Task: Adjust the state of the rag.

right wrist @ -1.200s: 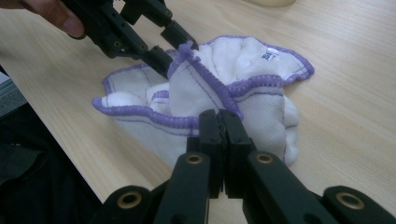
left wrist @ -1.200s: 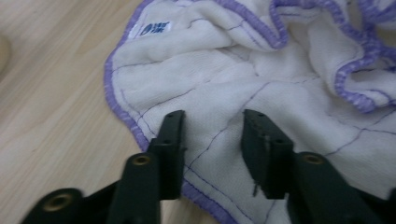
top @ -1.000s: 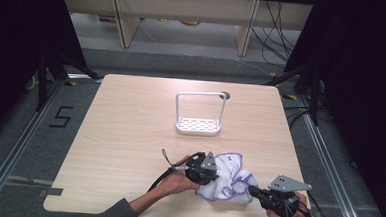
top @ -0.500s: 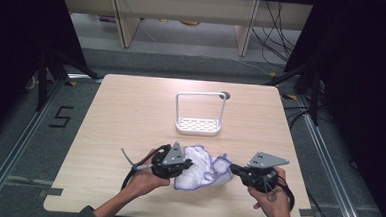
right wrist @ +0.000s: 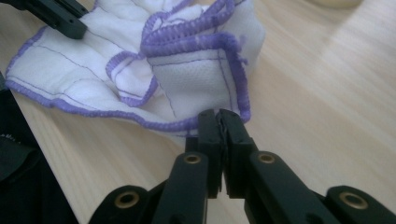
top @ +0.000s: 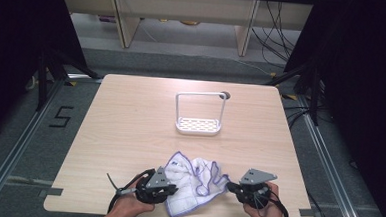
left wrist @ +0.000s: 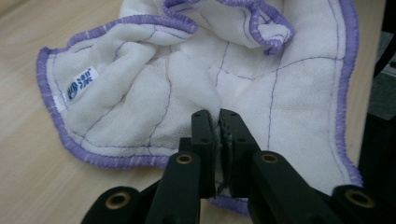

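Observation:
A white cloth with a purple hem lies rumpled near the table's front edge. My left gripper rests on its left part. In the left gripper view the cloth spreads ahead, and the left gripper shows only a thin slit, having just eased a little, with a pinch of cloth in it. My right gripper sits at the cloth's right corner. In the right gripper view the right gripper meets the hem of the cloth. Its jaws have just eased to a thin slit, and I see no cloth between them.
A white wire rack with a perforated base stands at mid table, beyond the cloth. The wooden table has bare room left and right of it. A black jaw of the left gripper shows in the right gripper view.
The left gripper has moved left and toward the front edge, and the cloth has come along with it. The right gripper has followed leftward, staying at the cloth's right corner.

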### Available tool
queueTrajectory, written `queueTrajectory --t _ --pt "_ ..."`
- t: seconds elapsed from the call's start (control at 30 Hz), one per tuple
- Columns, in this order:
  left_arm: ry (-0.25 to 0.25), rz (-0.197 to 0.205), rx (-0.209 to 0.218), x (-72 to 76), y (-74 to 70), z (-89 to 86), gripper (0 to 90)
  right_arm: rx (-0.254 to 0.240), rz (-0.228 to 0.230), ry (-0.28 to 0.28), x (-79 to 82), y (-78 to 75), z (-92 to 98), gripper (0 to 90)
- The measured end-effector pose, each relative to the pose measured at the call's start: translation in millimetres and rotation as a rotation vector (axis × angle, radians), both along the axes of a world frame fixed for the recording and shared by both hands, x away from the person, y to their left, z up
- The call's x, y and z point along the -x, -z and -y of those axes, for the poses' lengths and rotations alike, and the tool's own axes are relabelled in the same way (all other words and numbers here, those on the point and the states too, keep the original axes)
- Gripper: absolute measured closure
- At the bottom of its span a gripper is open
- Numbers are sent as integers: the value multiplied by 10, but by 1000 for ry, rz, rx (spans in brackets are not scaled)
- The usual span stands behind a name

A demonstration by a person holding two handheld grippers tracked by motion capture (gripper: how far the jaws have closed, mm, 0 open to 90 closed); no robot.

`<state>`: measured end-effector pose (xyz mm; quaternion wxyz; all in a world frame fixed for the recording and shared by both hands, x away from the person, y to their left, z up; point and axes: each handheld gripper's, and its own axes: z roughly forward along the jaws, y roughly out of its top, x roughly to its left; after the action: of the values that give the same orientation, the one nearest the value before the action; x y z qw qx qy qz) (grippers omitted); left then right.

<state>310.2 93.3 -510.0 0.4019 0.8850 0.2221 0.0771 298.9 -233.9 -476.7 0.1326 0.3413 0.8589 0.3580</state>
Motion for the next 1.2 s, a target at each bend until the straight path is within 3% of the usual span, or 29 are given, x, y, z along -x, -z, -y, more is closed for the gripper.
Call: queueTrajectory --t 0.03,0.07,0.17,0.2,0.23,0.27,0.3,0.33,0.4,0.43,0.47,0.5,0.53,0.57,0.67,0.7,0.77,0.8,1.0,1.17,1.2 --pt "8 0 -12 11 -7 1 800 6 -2 13 14 4 25 807" --pt "-9 -14 19 23 -3 12 761 0 0 16 17 12 61 799" --pt "-29 -37 46 23 -36 -12 622 -22 -1 50 34 -20 130 761" --pt "-38 -25 77 -4 -84 -56 574 -55 17 104 64 -112 166 679" --pt "-27 -21 140 -48 -138 -104 567 -65 20 115 70 -159 175 643" --pt "-27 -21 140 -48 -138 -104 551 -65 20 115 70 -159 175 643" --pt "-47 -7 173 -97 -189 -145 551 -67 53 100 54 -198 195 626" --pt "-73 15 174 -201 -254 -212 514 -75 80 96 61 -316 203 585" --pt "-121 20 185 -335 -280 -263 499 -94 91 89 51 -377 188 550" --pt "-121 20 185 -335 -280 -263 491 -94 91 89 51 -377 188 550" --pt "-159 20 170 -491 -286 -305 480 -102 71 69 46 -421 128 526" --pt "-174 27 144 -584 -280 -316 472 -94 83 63 30 -423 107 513" --pt "-174 27 144 -584 -280 -316 464 -89 71 65 7 -420 63 500" --pt "-196 27 126 -713 -251 -297 457 -84 69 60 -24 -409 29 499" --pt "-199 11 118 -797 -214 -251 435 -58 44 50 -142 -381 -38 478" --pt "-179 13 71 -877 -182 -207 427 -56 31 53 -192 -370 -57 471" --pt "-175 13 72 -942 -139 -153 406 -30 28 32 -313 -349 -71 467" --pt "-184 13 81 -970 -112 -127 399 -34 0 41 -345 -352 -88 467" --pt "-158 -1 23 -1063 14 -35 393 -4 12 34 -455 -340 -53 471" --pt "-158 3 18 -1066 28 12 404 -28 -2 63 -453 -291 43 471" --pt "-149 12 8 -1065 39 42 412 -55 -21 64 -431 -280 41 471"
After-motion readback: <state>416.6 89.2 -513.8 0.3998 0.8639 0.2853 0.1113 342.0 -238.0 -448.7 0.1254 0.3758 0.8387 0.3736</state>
